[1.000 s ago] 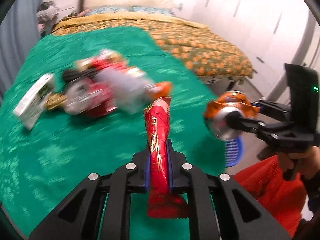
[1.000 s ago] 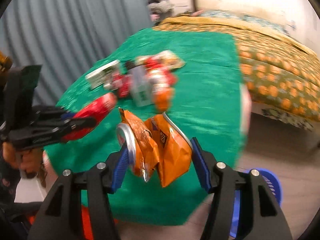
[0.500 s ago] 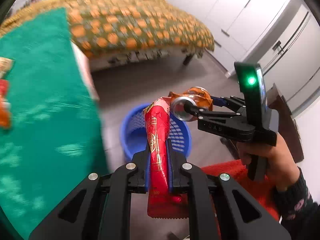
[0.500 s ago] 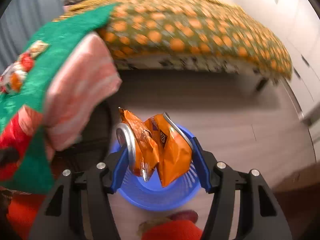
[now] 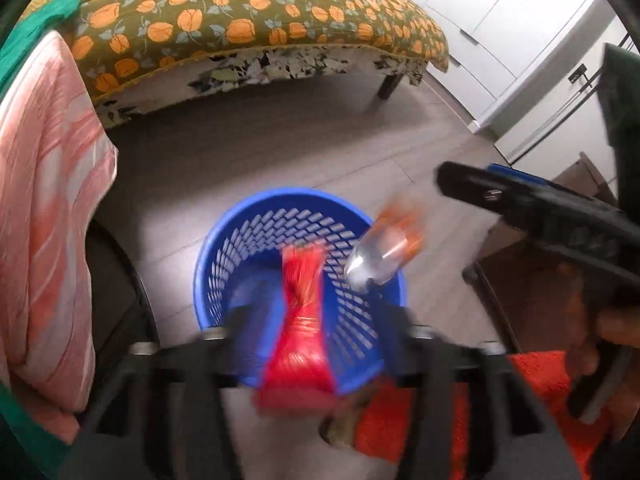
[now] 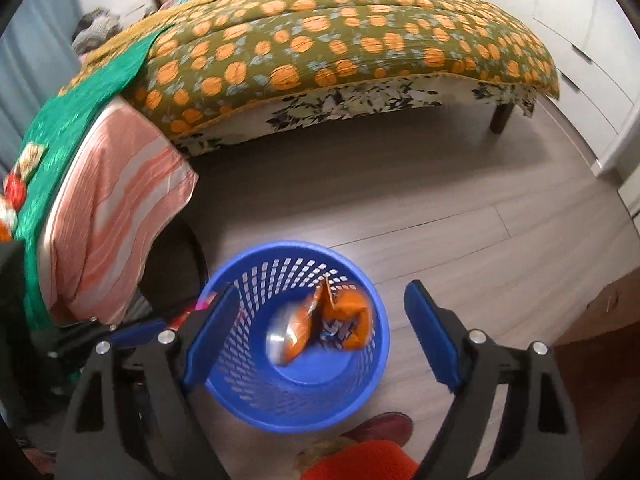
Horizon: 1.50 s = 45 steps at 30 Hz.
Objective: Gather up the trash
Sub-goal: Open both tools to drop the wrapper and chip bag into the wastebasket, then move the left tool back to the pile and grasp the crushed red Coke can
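A blue mesh basket (image 5: 280,194) stands on the floor under both grippers. My left gripper (image 5: 316,320) is blurred and its jaws are opening. The red wrapper (image 5: 304,320) slips down between them into the basket, free of the pads. My right gripper (image 6: 320,336) is also opening, wide, with nothing pressed between its blue pads (image 6: 430,336). The orange wrapper with its silver lining (image 6: 320,324) is falling inside the basket (image 6: 280,246). In the left wrist view that orange wrapper (image 5: 384,256) drops below the right gripper (image 5: 540,208).
A bed with an orange-patterned cover (image 6: 340,40) stands behind the basket. A pink striped cloth (image 6: 112,208) hangs off the green-covered table (image 6: 60,132), where more wrappers (image 6: 12,188) lie. White cupboards (image 5: 520,20) are at the right. A person's orange clothing (image 5: 420,420) is near the basket.
Both grippers swung from over the green table to above the blue basket. Both then opened, and the red and orange wrappers are dropping in.
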Tool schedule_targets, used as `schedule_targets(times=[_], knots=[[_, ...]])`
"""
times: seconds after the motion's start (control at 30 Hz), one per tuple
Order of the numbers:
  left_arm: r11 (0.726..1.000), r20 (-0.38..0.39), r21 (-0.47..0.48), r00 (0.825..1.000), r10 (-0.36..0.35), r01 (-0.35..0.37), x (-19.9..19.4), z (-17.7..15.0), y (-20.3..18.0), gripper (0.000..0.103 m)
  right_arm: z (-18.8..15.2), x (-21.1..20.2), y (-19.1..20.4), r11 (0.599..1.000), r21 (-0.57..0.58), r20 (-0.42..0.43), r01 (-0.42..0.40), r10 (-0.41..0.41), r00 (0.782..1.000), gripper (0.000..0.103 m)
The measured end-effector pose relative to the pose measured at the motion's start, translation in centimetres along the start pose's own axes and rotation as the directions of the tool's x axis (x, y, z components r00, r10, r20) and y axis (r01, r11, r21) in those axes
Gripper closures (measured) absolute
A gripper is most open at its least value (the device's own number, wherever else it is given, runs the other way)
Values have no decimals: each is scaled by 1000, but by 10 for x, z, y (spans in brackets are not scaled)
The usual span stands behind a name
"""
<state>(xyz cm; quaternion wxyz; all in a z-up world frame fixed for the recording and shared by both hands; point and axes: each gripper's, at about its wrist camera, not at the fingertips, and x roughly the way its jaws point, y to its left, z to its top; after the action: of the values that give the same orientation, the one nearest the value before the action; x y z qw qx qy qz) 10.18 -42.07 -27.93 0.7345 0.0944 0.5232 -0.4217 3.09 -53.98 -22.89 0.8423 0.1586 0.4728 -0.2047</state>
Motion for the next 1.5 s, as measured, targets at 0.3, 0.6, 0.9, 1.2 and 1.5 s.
schedule_targets(times=[0.3, 0.6, 0.9, 1.2, 1.5], knots=[[999, 256, 41, 966, 19, -31, -73, -5, -11, 5, 9, -36, 3, 1000, 16, 170, -21, 18, 985, 11], [999, 322, 10, 946, 47, -53, -148, -40, -9, 5, 11, -73, 23, 999, 34, 335, -19, 7, 942, 4], [975, 330, -128, 919, 215, -182, -218, -92, 74, 5, -19, -61, 128, 961, -276, 287, -27, 109, 952, 4], [878, 294, -349, 852, 433, -327, -290, -159, 191, 5, -69, -82, 281, 835, -491, 156, -250, 366, 917, 4], [844, 292, -410, 827, 481, -346, -316, -157, 243, 5, -106, -76, 345, 765, -567, 107, -306, 437, 893, 4]])
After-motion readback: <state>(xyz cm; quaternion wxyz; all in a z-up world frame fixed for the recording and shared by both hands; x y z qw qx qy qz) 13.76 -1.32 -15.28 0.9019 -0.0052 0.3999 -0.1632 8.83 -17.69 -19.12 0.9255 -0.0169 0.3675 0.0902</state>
